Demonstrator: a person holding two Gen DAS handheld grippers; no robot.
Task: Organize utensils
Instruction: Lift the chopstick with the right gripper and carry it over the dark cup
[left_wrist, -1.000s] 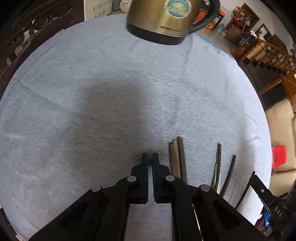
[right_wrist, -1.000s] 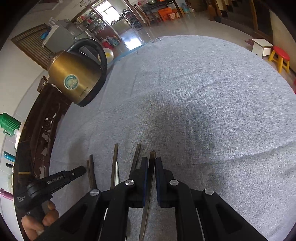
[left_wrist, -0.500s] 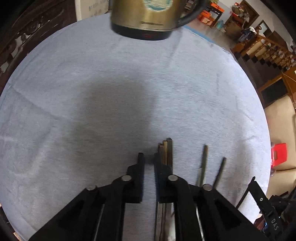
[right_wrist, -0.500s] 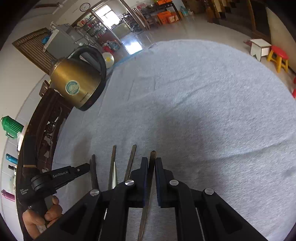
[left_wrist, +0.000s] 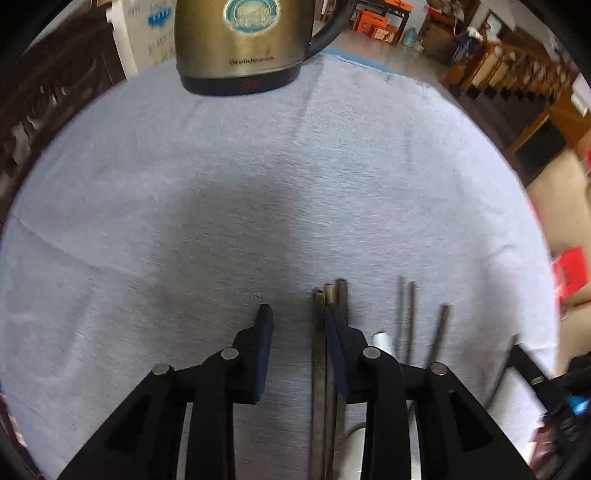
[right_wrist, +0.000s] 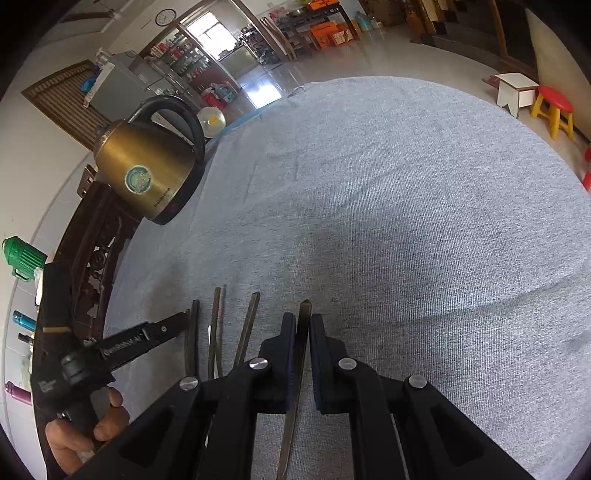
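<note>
While the grey cloth (left_wrist: 258, 184) is covering the round table, the brass kettle (left_wrist: 240, 40) is standing at its far edge, well apart from the utensils. Left of the row, the left gripper (left_wrist: 297, 321) is pointing steeply down over the cloth; its jaws have just been opening and are standing partly apart, with nothing pressed between them. Its right finger is lying over the bundle of dark chopsticks (left_wrist: 319, 354), which is resting flat on the cloth just inside that finger. To the right of the bundle, a pair of thin utensil handles (left_wrist: 406, 317) is lying beside a further single handle (left_wrist: 439, 332), all roughly parallel and pointing toward the kettle. In the right wrist view, a hand (right_wrist: 85, 432) is gripping the left tool's handle at the lower left. Farther right, the right gripper (right_wrist: 303, 328) is clamping narrowly on a dark-handled utensil (right_wrist: 301, 354), whose handle tip is poking out past the fingertips while its metal end is running back under the tool.
</note>
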